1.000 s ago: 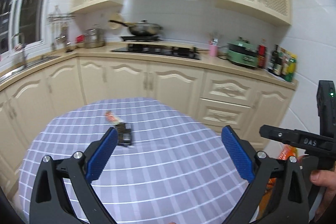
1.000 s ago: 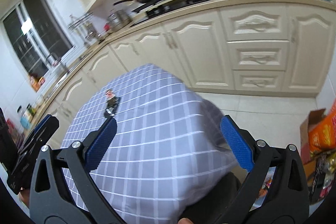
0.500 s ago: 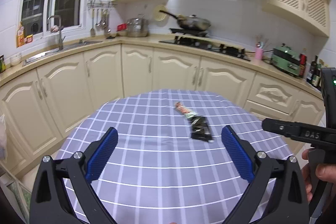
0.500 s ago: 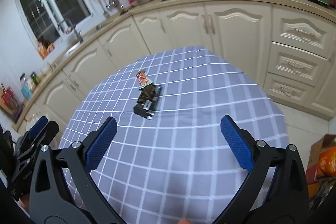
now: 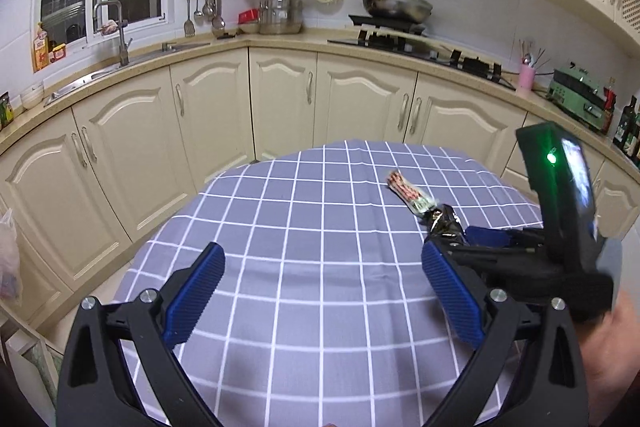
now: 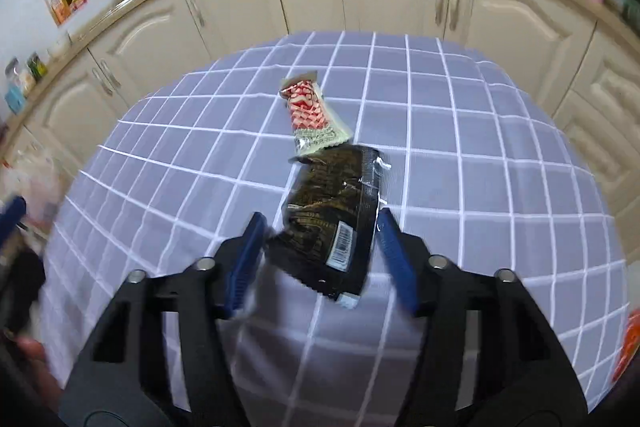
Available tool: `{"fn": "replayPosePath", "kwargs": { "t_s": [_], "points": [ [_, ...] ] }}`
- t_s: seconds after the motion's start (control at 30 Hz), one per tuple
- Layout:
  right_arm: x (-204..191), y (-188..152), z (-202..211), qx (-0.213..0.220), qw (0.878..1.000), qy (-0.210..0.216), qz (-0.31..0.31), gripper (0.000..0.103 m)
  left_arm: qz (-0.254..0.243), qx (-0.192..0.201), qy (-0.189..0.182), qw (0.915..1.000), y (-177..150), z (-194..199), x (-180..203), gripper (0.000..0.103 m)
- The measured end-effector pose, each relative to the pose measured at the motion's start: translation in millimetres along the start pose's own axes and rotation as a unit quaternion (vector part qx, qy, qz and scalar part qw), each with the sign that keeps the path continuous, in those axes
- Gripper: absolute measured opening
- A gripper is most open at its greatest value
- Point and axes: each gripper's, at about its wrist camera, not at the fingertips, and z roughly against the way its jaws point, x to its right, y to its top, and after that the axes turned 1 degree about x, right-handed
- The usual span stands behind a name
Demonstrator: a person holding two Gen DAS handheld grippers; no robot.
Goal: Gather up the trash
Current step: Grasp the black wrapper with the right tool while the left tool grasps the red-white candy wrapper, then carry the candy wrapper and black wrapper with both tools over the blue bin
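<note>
Black wrapper (image 6: 332, 215): flat on the checked cloth of the bench (image 6: 500, 155), near end lying between the blue pads of the right hand-held gripper (image 6: 320, 247).
Red-and-white wrapper (image 6: 306, 107): just beyond the black one, lower edge touching or overlapping it; cannot tell which lies on top.
Right hand-held gripper: jaws just been closing, now half shut around the black wrapper; right pad at the wrapper's edge, left pad seemingly just apart, so no firm grip yet.
Left hand-held gripper (image 5: 320, 295): wide open, empty, hovering over bare cloth.
Risk, slip: thin slick film likely to buckle or slide out sideways if only one edge gets caught.
Risk, cloth: pads low on the bench could pinch a fold of cloth with the wrapper and drag it.
Risk, second wrapper: lifting the black one may tug or flick the red-and-white one toward the bench edge.
Risk, blur: fast closing motion could leave the pads off centre.
</note>
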Motion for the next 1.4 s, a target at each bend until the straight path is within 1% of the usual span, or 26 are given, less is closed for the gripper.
{"fn": "replayPosePath", "kwargs": {
  "t_s": [0.03,0.07,0.1,0.13,0.27,0.3,0.4,0.5,0.57,0.63,0.67,0.7,0.77,0.8,0.83,0.9,0.97,1.13,1.27,1.4],
  "points": [
    [2.3,-2.1,1.2,0.002,1.000,-0.005,0.004,0.044,-0.001,-0.004,-0.001,1.0000,2.3,-5.8,-0.1,0.097],
    [6.7,-2.6,1.6,0.004,1.000,-0.006,0.006,0.035,-0.005,-0.009,-0.002,0.9999,5.0,-13.4,3.7,0.097],
    [14.5,-4.7,4.0,0.004,1.000,0.007,-0.003,0.034,-0.008,-0.013,-0.002,0.9999,6.0,-17.9,7.9,0.097],
    [21.6,-6.7,6.9,0.004,1.000,0.015,-0.008,0.033,-0.013,-0.017,-0.002,0.9998,8.5,-24.6,12.9,0.097],
    [50.9,-16.5,20.6,0.013,0.999,0.019,-0.028,0.033,-0.038,-0.041,-0.005,0.9984,17.0,-53.9,40.7,0.097],
    [61.0,-21.0,26.3,0.018,0.999,0.023,-0.038,0.033,-0.046,-0.048,-0.009,0.9978,19.6,-63.7,49.4,0.097],
    [85.5,-29.7,38.8,0.029,0.997,0.033,-0.060,0.033,-0.070,-0.064,-0.004,0.9955,28.0,-93.3,71.9,0.097],
    [102.9,-34.8,51.2,0.038,0.996,0.040,-0.069,0.033,-0.069,-0.084,-0.005,0.9941,36.7,-122.9,83.2,0.097],
    [110.6,-36.2,57.5,0.044,0.995,0.043,-0.075,0.033,-0.066,-0.090,-0.007,0.9938,43.0,-138.6,87.0,0.097],
    [116.7,-37.5,62.8,0.048,0.995,0.045,-0.080,0.033,-0.059,-0.108,-0.007,0.9924,47.7,-159.4,89.5,0.096],
    [119.1,-37.3,63.8,0.048,0.994,0.047,-0.081,0.033,-0.054,-0.121,-0.012,0.9912,48.0,-169.0,89.8,0.092],
    [121.1,-38.7,65.5,0.048,0.994,0.048,-0.082,0.033,-0.051,-0.138,-0.021,0.9890,48.1,-177.9,89.9,0.073],
    [123.3,-40.8,69.3,0.050,0.994,0.047,-0.083,0.033,-0.058,-0.128,-0.024,0.9898,49.4,-175.8,92.1,0.041],
    [124.1,-39.4,70.0,0.051,0.994,0.048,-0.085,0.033,-0.061,-0.129,-0.031,0.9894,48.6,-173.7,93.6,0.022],
    [124.9,-39.8,72.2,0.052,0.994,0.050,-0.087,0.033,-0.059,-0.132,-0.045,0.9885,46.9,-170.4,93.0,0.011],
    [123.1,-43.1,78.0,0.057,0.993,0.051,-0.089,0.033,-0.057,-0.135,-0.068,0.9868,39.7,-159.7,93.9,0.008],
    [120.4,-47.8,85.5,0.062,0.993,0.053,-0.089,0.033,-0.062,-0.131,-0.079,0.9863,27.2,-142.7,97.0,0.007],
    [111.0,-62.1,111.2,0.076,0.992,0.053,-0.081,0.033,-0.053,-0.119,-0.095,0.9870,1.3,-104.8,99.7,0.007],
    [104.8,-76.7,137.0,0.091,0.992,0.053,-0.077,0.033,-0.052,-0.097,-0.107,0.9882,-12.9,-67.6,101.7,0.007],
    [100.8,-90.8,161.4,0.106,0.990,0.049,-0.076,0.033,-0.056,-0.067,-0.123,0.9886,-24.9,-21.3,107.6,0.007]
  ]
}}
